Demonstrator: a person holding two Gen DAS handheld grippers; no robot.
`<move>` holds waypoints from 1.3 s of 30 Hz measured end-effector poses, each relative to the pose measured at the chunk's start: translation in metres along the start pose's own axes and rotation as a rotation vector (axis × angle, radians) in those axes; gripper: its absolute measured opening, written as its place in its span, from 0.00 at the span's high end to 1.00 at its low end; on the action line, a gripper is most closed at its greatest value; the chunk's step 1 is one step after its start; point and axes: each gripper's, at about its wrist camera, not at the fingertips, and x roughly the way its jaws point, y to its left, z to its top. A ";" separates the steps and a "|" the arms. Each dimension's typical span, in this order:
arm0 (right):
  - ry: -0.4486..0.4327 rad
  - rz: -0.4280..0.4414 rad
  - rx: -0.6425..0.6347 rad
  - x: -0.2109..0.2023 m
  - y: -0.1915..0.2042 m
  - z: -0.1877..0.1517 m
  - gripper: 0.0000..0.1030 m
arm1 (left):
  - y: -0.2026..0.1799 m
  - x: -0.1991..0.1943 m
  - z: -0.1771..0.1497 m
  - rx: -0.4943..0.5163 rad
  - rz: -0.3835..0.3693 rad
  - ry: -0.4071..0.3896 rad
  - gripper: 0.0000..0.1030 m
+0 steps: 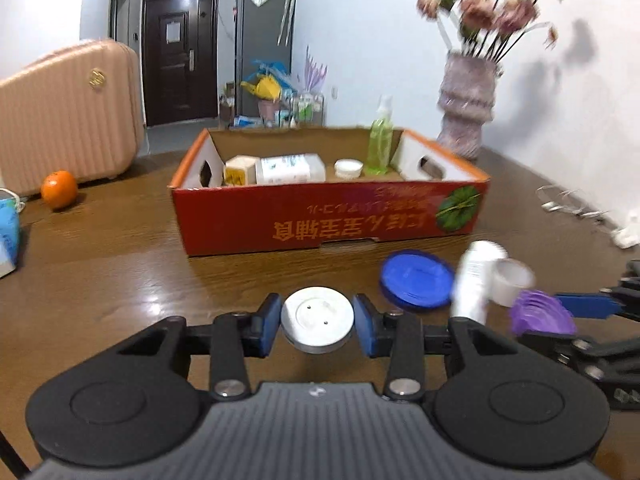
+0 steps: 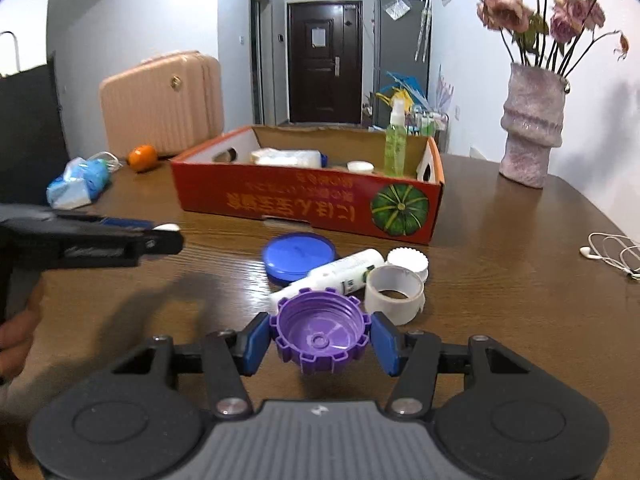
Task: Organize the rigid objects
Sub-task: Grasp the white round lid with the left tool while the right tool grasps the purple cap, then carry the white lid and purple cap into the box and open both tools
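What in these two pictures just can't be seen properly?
- Box lettering: upside down and blurred, both views.
- White bottle label: smeared in the left view, too small in the right.
- Box contents: partly hidden by its front wall.
- Flowers: blurred, cut by the top edge.

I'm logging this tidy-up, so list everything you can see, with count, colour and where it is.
Cardboard box: one, red, mid-table, open.
Spray bottle: one, green, upright in box, right end.
White containers: several, lying in box.
Round metal disc: one, silver, between left gripper's fingers.
Ribbed cap: one, purple, between right gripper's fingers.
Flat lid: one, blue, on table before box.
Tube: one, white, lying beside lid.
Tape roll: one, whitish, right of tube.
Orange: one, table's left.
Vase: one, pinkish, with flowers, table's right.
Suitcase: one, pink, left behind table.
Earphones: white, right edge.
Left gripper: closed on disc.
Right gripper: around cap.
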 end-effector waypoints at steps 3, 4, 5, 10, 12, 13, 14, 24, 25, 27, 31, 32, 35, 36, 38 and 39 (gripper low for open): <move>-0.027 0.009 -0.001 -0.030 0.010 -0.005 0.48 | -0.003 -0.049 -0.014 -0.005 -0.010 -0.040 0.61; -0.040 0.013 0.000 -0.042 0.014 -0.007 0.48 | -0.005 -0.064 -0.019 0.001 -0.011 -0.055 0.61; -0.052 0.016 -0.002 -0.053 0.018 -0.009 0.48 | -0.005 -0.082 -0.025 0.003 -0.013 -0.071 0.61; -0.123 0.018 -0.013 -0.104 0.040 -0.019 0.48 | 0.000 -0.156 -0.050 -0.035 -0.011 -0.144 0.61; -0.147 0.018 -0.027 -0.121 0.047 -0.023 0.48 | 0.002 -0.180 -0.059 -0.040 0.001 -0.171 0.61; -0.158 0.016 -0.033 -0.129 0.050 -0.025 0.48 | 0.003 -0.191 -0.064 -0.041 0.009 -0.187 0.61; -0.168 0.015 -0.037 -0.136 0.053 -0.027 0.48 | 0.004 -0.200 -0.068 -0.045 0.014 -0.197 0.61; -0.205 -0.007 -0.013 -0.157 0.050 -0.036 0.48 | 0.000 -0.237 -0.084 -0.024 0.009 -0.241 0.61; -0.206 -0.007 -0.008 -0.155 0.048 -0.034 0.48 | -0.001 -0.236 -0.082 -0.021 0.008 -0.243 0.61; -0.199 -0.008 -0.002 -0.146 0.043 -0.031 0.48 | -0.001 -0.231 -0.078 -0.021 0.008 -0.244 0.61; -0.177 0.003 -0.008 -0.118 0.030 -0.012 0.48 | 0.003 -0.210 -0.065 -0.012 0.007 -0.229 0.61; -0.176 0.000 -0.019 -0.110 0.026 -0.002 0.48 | 0.006 -0.203 -0.059 -0.013 -0.002 -0.222 0.61; -0.183 0.021 -0.031 -0.079 0.010 0.037 0.48 | 0.019 -0.174 -0.026 -0.006 -0.026 -0.221 0.61; -0.182 0.032 -0.036 -0.066 0.004 0.053 0.48 | 0.024 -0.160 -0.010 -0.004 -0.024 -0.220 0.61; -0.163 0.031 -0.041 -0.031 -0.013 0.089 0.48 | 0.035 -0.130 0.025 0.005 -0.034 -0.206 0.61; -0.149 0.033 -0.041 -0.014 -0.020 0.103 0.48 | 0.041 -0.112 0.043 0.004 -0.033 -0.195 0.61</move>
